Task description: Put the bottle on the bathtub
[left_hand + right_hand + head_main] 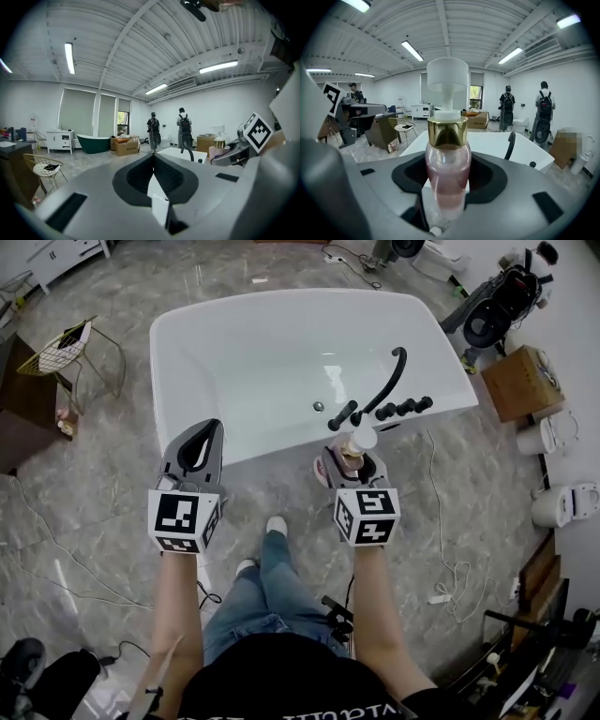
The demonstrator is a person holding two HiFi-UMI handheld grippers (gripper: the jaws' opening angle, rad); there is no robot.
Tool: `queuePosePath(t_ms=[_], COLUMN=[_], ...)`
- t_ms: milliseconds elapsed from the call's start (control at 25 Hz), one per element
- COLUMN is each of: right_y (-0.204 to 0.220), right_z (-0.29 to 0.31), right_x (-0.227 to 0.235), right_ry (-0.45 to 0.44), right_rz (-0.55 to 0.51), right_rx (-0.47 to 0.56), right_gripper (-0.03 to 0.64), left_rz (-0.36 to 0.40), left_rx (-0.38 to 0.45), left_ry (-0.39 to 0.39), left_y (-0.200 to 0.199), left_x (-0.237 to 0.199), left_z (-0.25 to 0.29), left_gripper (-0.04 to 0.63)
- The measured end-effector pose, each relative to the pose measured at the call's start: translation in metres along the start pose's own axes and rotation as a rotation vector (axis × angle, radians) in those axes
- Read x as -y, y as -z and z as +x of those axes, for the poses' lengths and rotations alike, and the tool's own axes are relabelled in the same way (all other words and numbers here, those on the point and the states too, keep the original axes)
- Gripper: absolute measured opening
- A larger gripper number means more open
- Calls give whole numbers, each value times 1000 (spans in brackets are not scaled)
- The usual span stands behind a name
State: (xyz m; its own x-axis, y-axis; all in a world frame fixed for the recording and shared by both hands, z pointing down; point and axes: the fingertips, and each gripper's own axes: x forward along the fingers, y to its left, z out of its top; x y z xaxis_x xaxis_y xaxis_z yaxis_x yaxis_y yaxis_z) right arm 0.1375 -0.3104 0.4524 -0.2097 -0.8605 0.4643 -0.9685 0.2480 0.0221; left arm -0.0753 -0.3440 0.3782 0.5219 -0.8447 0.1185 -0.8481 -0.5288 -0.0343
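Bottle (445,168): pink, gold collar, white pump, upright in my right claw (353,463), which is clenched on its lower body; it hangs over the floor (112,488) just short of the bathtub (234,320), near the black faucet (392,379). My left claw (194,452) is closed on nothing, off to the side by the near rim. To do this step well, I judge I should carry the bottle forward and level; pick a flat stretch of rim clear of the knobs (398,410); lower until the base bears fully; only then release. The grip sits low, so a tilt could topple it.
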Motion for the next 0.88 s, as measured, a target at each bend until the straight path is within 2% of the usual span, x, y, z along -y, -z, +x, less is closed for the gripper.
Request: queuePosePath(t_ms=[240, 560, 880], right_y=[22, 61, 85], right_z=[68, 138, 189], right_x=[24, 55, 81], right_ry=[-38, -60, -60], right_rz=[17, 27, 51], right_rx=[-75, -177, -240], right_gripper=[227, 227, 227], left_rz=[-9, -6, -11], left_rx=[-52, -108, -184], left_ry=[-29, -3, -12], left_y=[21, 42, 67], left_x=[-9, -5, -3], left_z=[43, 95, 120], left_gripper=[12, 12, 12])
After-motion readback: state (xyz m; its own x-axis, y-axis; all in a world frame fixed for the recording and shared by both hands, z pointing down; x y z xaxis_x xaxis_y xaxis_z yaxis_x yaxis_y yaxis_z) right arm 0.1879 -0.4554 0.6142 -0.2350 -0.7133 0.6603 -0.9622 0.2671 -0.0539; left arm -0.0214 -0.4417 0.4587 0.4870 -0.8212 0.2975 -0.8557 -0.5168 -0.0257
